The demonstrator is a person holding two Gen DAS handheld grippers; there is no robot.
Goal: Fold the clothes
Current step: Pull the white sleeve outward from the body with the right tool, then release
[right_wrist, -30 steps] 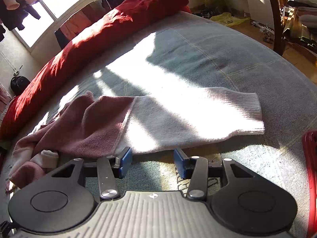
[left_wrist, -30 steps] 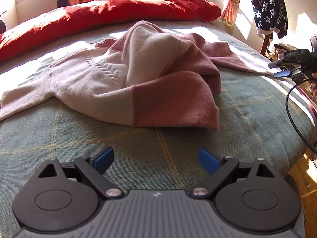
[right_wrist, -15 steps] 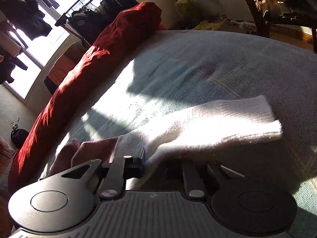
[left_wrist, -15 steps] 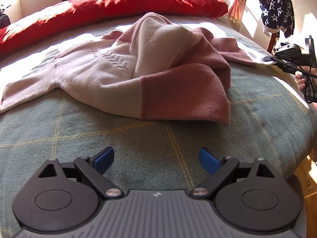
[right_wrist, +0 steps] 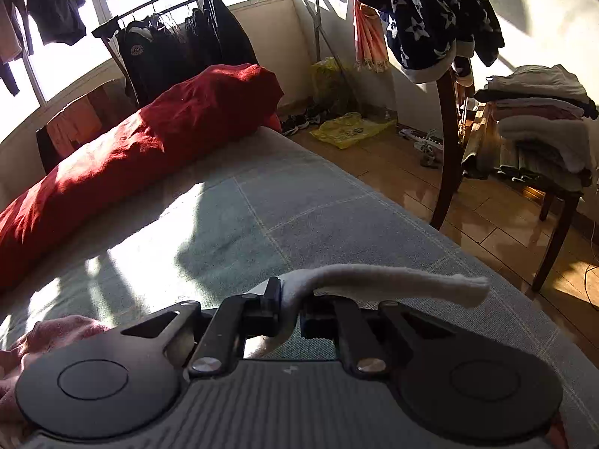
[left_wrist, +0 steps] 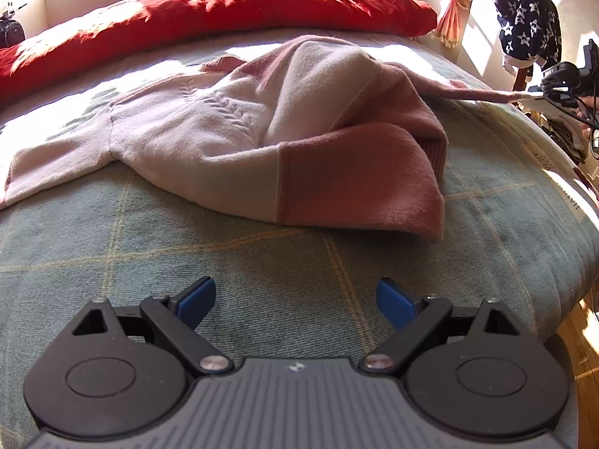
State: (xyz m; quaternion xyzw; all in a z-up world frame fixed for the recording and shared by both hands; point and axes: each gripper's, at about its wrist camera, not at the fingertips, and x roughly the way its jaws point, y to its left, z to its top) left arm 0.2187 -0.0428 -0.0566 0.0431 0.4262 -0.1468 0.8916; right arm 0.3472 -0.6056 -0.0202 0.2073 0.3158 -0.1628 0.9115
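Item: pink and white sweater [left_wrist: 262, 142], lying crumpled across the middle of the bed [left_wrist: 262, 280], body bunched into a peak, one sleeve spread flat toward the bed's left edge, the other sleeve [left_wrist: 483, 94] drawn taut toward the right edge. My right tongs [right_wrist: 290, 314] are clamped shut on that sleeve near its white cuff [right_wrist: 404, 283], which sticks out past the pads and hangs above the blanket. My left tongs [left_wrist: 295, 299] are spread wide and hold nothing, low over the bare checked blanket at the bed's near edge, just short of the sweater's hem. Red duvet [left_wrist: 209, 11] along the far edge. Star-print garment [right_wrist: 423, 11] draped on a chair [right_wrist: 447, 157] beyond the right edge; stack of folded clothes [right_wrist: 539, 119] beside it.
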